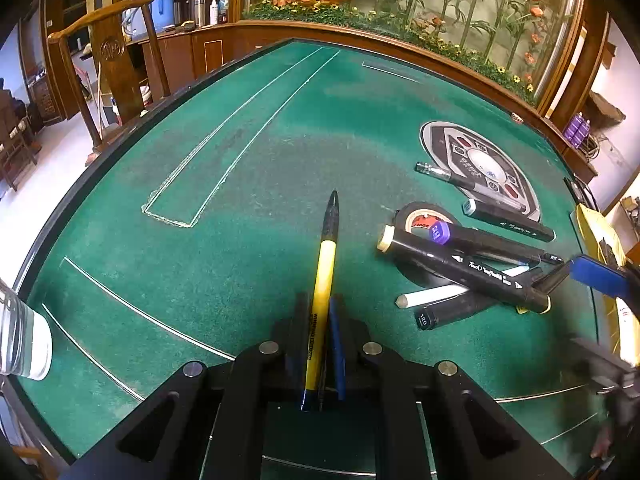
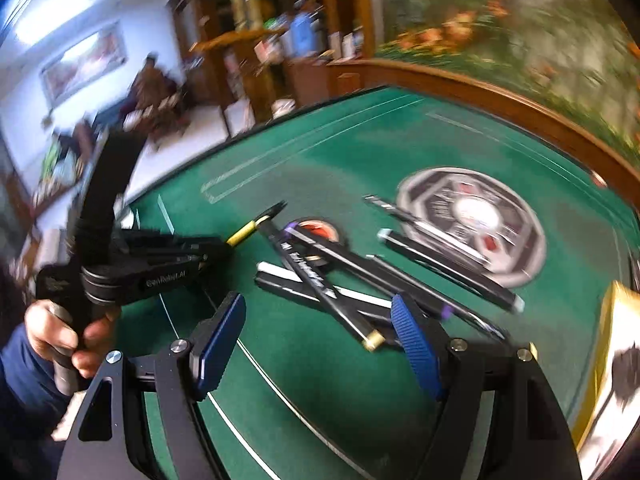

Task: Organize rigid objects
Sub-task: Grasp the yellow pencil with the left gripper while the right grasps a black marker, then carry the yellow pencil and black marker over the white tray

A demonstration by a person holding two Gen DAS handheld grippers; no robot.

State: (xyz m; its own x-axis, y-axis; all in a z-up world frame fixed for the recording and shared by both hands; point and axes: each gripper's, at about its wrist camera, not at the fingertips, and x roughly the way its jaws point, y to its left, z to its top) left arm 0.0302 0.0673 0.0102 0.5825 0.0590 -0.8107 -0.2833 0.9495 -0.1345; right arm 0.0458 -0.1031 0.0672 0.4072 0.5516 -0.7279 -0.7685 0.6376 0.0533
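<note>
The left claw (image 1: 320, 332) is pressed together on a yellow pen (image 1: 323, 280), pinched near its back end so the black tip juts out over the green worktop (image 1: 248, 160), presumably to carry it off alone. To its right the markers (image 1: 464, 268) lie crossed over a tape roll (image 1: 424, 216). Only the right wrist view shows the right claw (image 2: 320, 340) spread and empty above that heap, and a hand (image 2: 60, 332) gripping the left tool.

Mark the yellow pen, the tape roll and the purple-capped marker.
yellow pen (image 1: 323, 276), left wrist view, on its yellow barrel.
tape roll (image 1: 416, 216), left wrist view, on its upper rim.
purple-capped marker (image 1: 440, 234), left wrist view, on the purple end cap.
</note>
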